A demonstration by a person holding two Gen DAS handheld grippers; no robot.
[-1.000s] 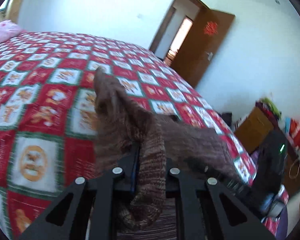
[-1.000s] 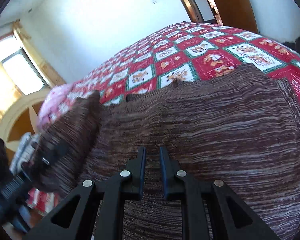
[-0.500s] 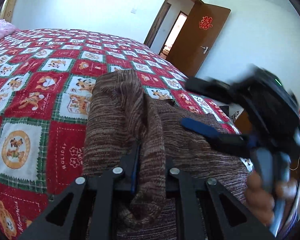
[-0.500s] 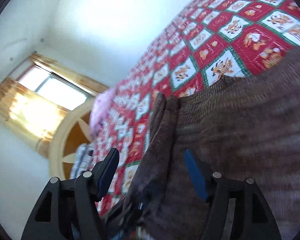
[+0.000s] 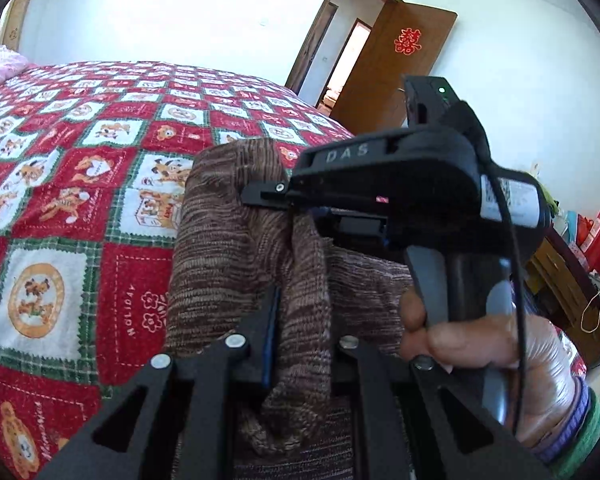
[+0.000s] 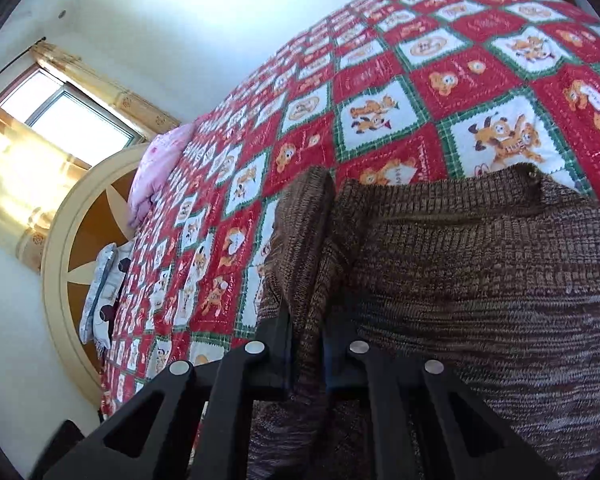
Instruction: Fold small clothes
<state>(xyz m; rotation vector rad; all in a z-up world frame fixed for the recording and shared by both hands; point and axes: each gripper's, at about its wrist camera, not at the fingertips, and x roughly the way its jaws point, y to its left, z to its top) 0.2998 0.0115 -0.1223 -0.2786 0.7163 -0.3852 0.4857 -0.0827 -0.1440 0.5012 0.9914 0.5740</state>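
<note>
Mid-fold on the red-and-green cartoon-patchwork bed quilt: left tongs and right tongs both clamped on a raised sleeve-like fold of the brown marled knit sweater, next probably to be laid across the body.

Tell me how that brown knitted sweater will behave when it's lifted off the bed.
The brown knitted sweater is probably floppy: it bunches and drapes between the left gripper and the right gripper. The thick ribbed knit likely grips rather than slips, and unheld parts will probably sag.
</note>
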